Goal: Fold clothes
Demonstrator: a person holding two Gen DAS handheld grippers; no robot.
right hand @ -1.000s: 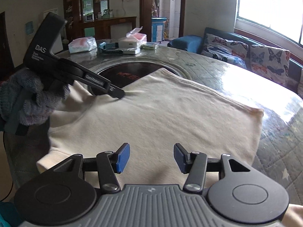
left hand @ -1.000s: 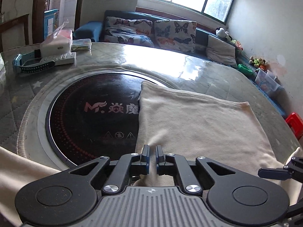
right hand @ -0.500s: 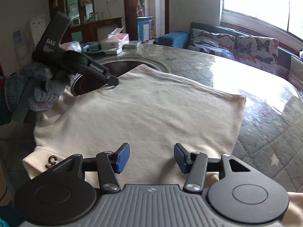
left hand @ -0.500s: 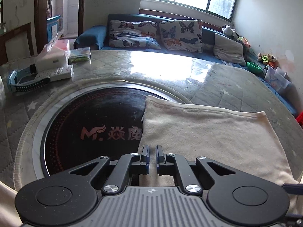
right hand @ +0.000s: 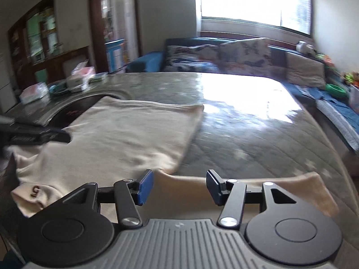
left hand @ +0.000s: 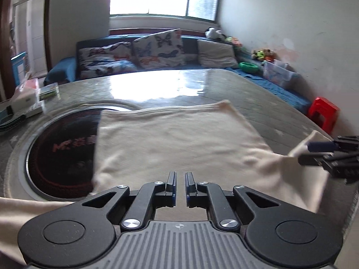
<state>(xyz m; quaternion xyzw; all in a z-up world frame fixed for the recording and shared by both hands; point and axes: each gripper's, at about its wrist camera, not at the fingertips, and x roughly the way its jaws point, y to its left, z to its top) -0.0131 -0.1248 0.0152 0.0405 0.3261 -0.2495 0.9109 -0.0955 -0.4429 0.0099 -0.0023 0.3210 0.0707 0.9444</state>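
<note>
A cream garment [left hand: 179,139] lies flat on the round table, partly over the black glass hotplate [left hand: 60,154]; it also shows in the right wrist view [right hand: 125,139]. My left gripper [left hand: 179,179] hovers over its near edge, jaws nearly closed with a thin gap and no cloth between them. My right gripper [right hand: 179,183] is open above a sleeve [right hand: 258,192] that lies to the right of the body. The right gripper's fingers [left hand: 323,148] show at the far right of the left wrist view, over the sleeve end. The left gripper's fingers [right hand: 42,134] show at the left of the right wrist view.
Tissue packs and boxes [right hand: 78,78] sit at the table's far left. The quilted table cover [right hand: 258,134] extends right of the garment. A sofa with butterfly cushions [left hand: 139,53] runs behind the table, and a red stool [left hand: 323,112] stands on the right.
Both grippers have swung to the right. The left one has pulled back from the garment's left edge, and the right one now hangs over the sleeve. The frames are motion-blurred.
</note>
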